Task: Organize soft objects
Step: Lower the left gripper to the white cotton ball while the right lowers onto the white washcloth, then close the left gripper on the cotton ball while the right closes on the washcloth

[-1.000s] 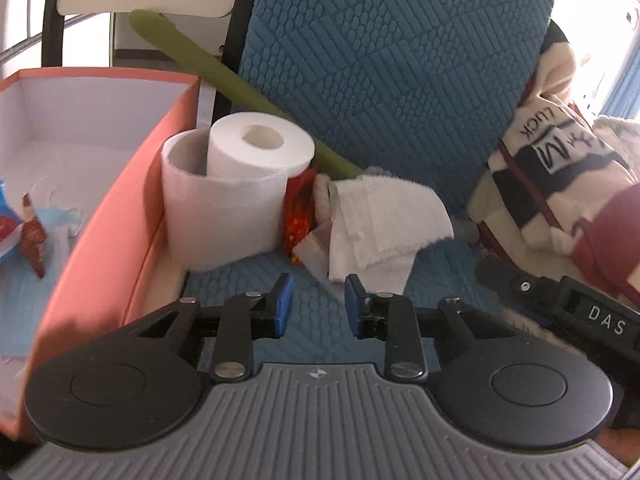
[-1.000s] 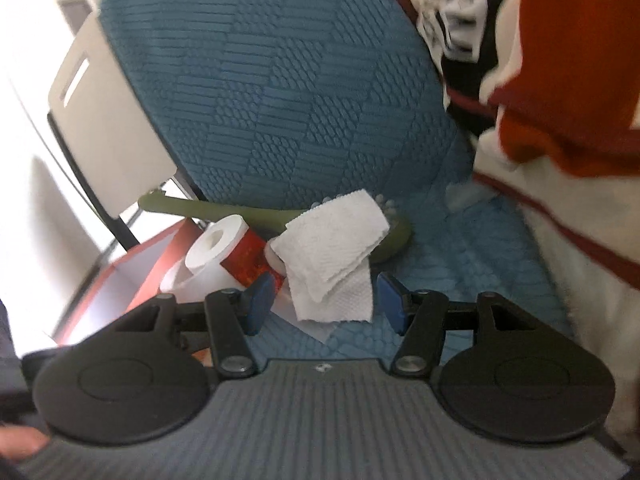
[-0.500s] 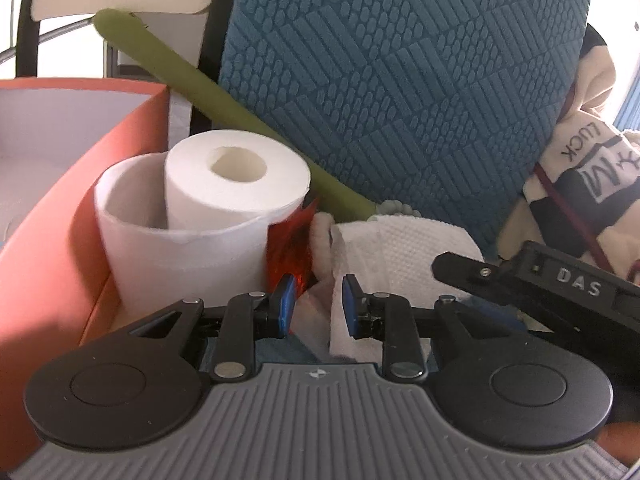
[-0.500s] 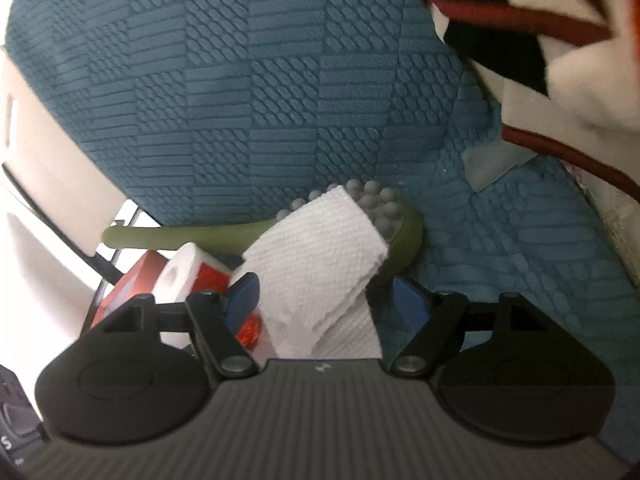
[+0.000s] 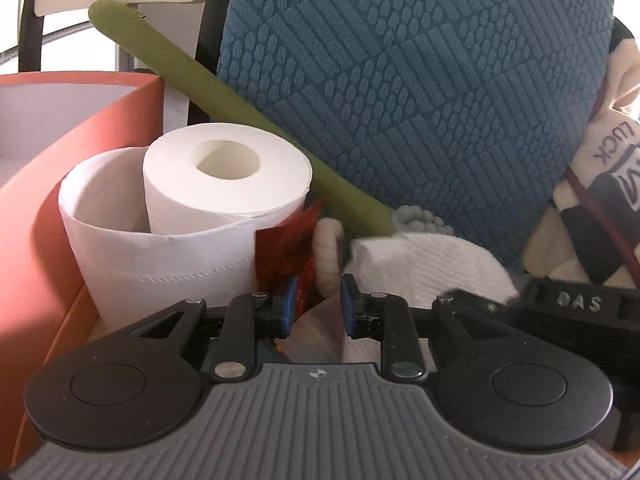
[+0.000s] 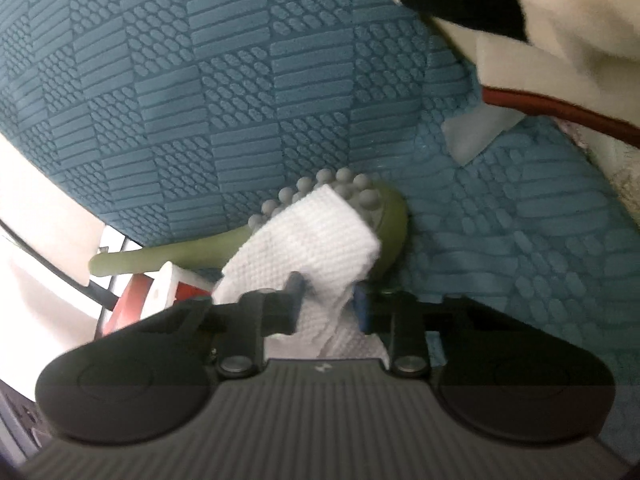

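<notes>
The right tool [image 6: 327, 305] is clamped on the white paper towel [image 6: 316, 240]: its blue pads press into the bunched sheet from both sides, and the towel's free end folds up and over the grey nubs of the green massager [image 6: 390, 222]. The massager's head lies on the teal seat cover [image 6: 520, 216], at the foot of the upright teal back, with its long handle running off to the left. A cream, black and red blanket [image 6: 560, 12] fills the far right corner of that view.

The left tool [image 5: 316, 306] hovers low over the seat with its fingers a little apart and nothing between them. Just beyond its tips sit a red foil wrapper [image 5: 286, 250] and a small cream fuzzy item [image 5: 329, 254], touching each other. To their left stands the toilet roll [image 5: 226, 178], upright, with a loose outer wrap of its own paper curling around it. The roll sits just beside the wall of the orange box [image 5: 80, 148], which lies on the left. The massager handle [image 5: 224, 96] slants up to the far left behind the roll. The paper towel [image 5: 428, 266] lies to the right of the fuzzy item, and the black body of the right tool [image 5: 560, 312], lettered DAS, reaches in over it from the right. The blanket [image 5: 600, 200] is heaped on the far right.
</notes>
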Demonstrator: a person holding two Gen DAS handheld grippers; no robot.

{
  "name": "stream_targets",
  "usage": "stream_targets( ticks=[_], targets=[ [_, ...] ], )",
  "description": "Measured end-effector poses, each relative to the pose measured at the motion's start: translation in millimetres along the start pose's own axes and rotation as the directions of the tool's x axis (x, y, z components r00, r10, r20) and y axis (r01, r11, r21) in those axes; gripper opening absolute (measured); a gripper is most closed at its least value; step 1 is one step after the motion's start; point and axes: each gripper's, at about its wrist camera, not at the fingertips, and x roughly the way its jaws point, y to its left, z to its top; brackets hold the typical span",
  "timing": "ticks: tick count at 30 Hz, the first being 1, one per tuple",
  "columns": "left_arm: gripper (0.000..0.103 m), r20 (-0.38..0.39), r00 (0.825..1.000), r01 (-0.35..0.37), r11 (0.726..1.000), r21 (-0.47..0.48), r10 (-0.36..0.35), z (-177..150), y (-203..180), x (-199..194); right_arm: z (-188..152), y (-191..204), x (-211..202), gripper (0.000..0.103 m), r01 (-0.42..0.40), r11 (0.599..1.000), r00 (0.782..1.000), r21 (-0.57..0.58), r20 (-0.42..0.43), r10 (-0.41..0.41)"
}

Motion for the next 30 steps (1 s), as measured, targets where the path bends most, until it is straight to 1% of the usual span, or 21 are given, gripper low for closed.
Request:
stream_targets(
  ticks=[2, 3, 5, 7, 9, 12, 15, 16, 17, 20, 22, 30],
  targets=[
    [0.027, 0.01, 1.0, -0.009, 1.0, -0.004, 0.009, 0, -2, 2, 1, -3, -2, 0.013, 0.005, 1.0, 1.0, 0.008, 0.002, -0.005],
    [0.027, 0.013, 1.0, -0.01, 1.0, -0.001, 0.01, 1, -5, 3, 1, -2, -3, 0.012, 0.022, 1.0, 1.0, -0.002, 0.012, -0.022],
    [0.027, 0.02, 1.0, -0.001, 1.0, 0.004, 0.001, 1, -9, 5, 0, 2, -8, 0.011, 0.09, 0.994, 0.995, -0.055, 0.045, -0.088],
    [0.027, 0.021, 1.0, -0.011, 1.0, 0.009, 0.011, 1, -13, 8, 2, 1, -13, 0.011, 0.127, 0.989, 0.99, -0.076, 0.07, -0.122],
    [0.027, 0.022, 0.999, -0.028, 1.0, 0.014, 0.028, 0, -17, 12, 4, -1, -16, 0.011, 0.135, 0.989, 0.988, -0.067, 0.085, -0.129],
    [0.027, 0.033, 0.998, -0.054, 0.998, 0.017, 0.054, 1, -21, 17, 6, -6, -19, 0.011, 0.137, 0.99, 0.988, -0.043, 0.083, -0.133],
    [0.027, 0.033, 0.998, -0.06, 0.998, -0.01, 0.061, 3, -20, 21, 6, -8, -21, 0.011, 0.135, 0.99, 0.988, -0.041, 0.084, -0.131],
    [0.023, 0.033, 0.997, -0.064, 0.998, -0.011, 0.064, 4, -20, 21, 7, -8, -21, 0.011, 0.136, 0.99, 0.988, -0.044, 0.085, -0.132],
    [0.014, 0.03, 0.997, -0.069, 0.998, -0.008, 0.069, 5, -20, 22, 7, -8, -20, 0.011, 0.138, 0.989, 0.987, -0.045, 0.085, -0.134],
    [0.011, 0.02, 0.997, -0.073, 0.997, -0.008, 0.073, 7, -19, 24, 7, -7, -19, 0.011, 0.139, 0.989, 0.987, -0.05, 0.088, -0.134],
    [0.01, 0.031, 0.995, -0.098, 0.995, 0.012, 0.097, 8, -21, 22, 7, -7, -19, 0.011, 0.142, 0.989, 0.987, -0.052, 0.087, -0.137],
    [0.009, 0.022, 0.998, -0.062, 0.998, 0.006, 0.061, 12, -16, 5, 5, -1, -18, 0.011, 0.15, 0.985, 0.986, -0.084, 0.093, -0.142]
  ],
)
